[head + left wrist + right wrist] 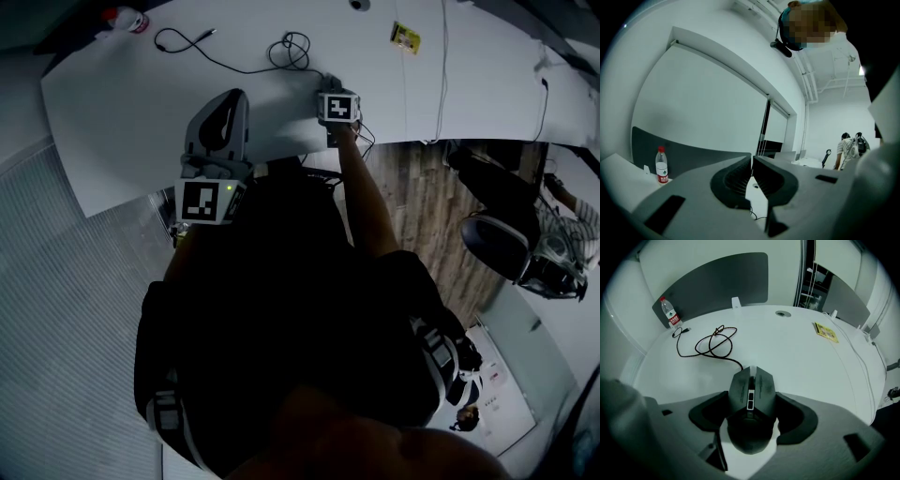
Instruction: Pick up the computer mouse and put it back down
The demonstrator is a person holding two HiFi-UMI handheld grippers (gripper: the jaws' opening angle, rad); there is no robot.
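Head view: the left gripper (228,103) and the right gripper (330,86) are both over the white curved worktop (122,84).

Left gripper view: jaws pressed together, nothing between them.

Right gripper view: jaws pinch the sides of the dark grey wired computer mouse (751,394), near the worktop's front edge.

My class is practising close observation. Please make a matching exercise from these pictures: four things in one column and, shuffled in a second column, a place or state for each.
Things
1. computer mouse
2. water bottle
3. yellow card
4. left gripper

Places or states
A. jaws together, nothing held
B. upright at the far edge of the desk
C. between the jaws of the right gripper
D. lying flat on the desk, apart from the cable

Pairs: 1-C, 2-B, 3-D, 4-A
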